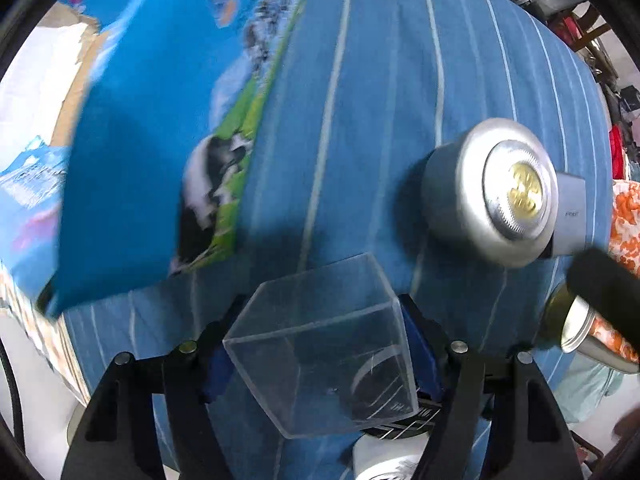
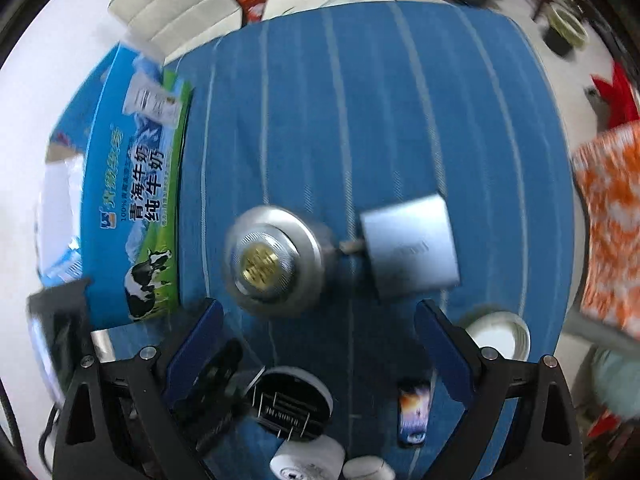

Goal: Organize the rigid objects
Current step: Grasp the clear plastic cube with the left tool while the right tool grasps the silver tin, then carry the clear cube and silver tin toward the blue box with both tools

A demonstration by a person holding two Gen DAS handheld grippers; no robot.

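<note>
left gripper (image 1: 316,354): clamped on clear square plastic box (image 1: 320,344) | right gripper (image 2: 316,344): wide, empty | round silver puck light (image 2: 276,260): just ahead between its fingers, right hand nearer

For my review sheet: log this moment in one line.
left claw: shut on clear box | right claw: open, above round light | milk carton: left

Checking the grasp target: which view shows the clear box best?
The left wrist view: the clear box fills the foreground between the left gripper's blue pads. The right wrist view shows only a faint clear edge beside the black disc.
</note>
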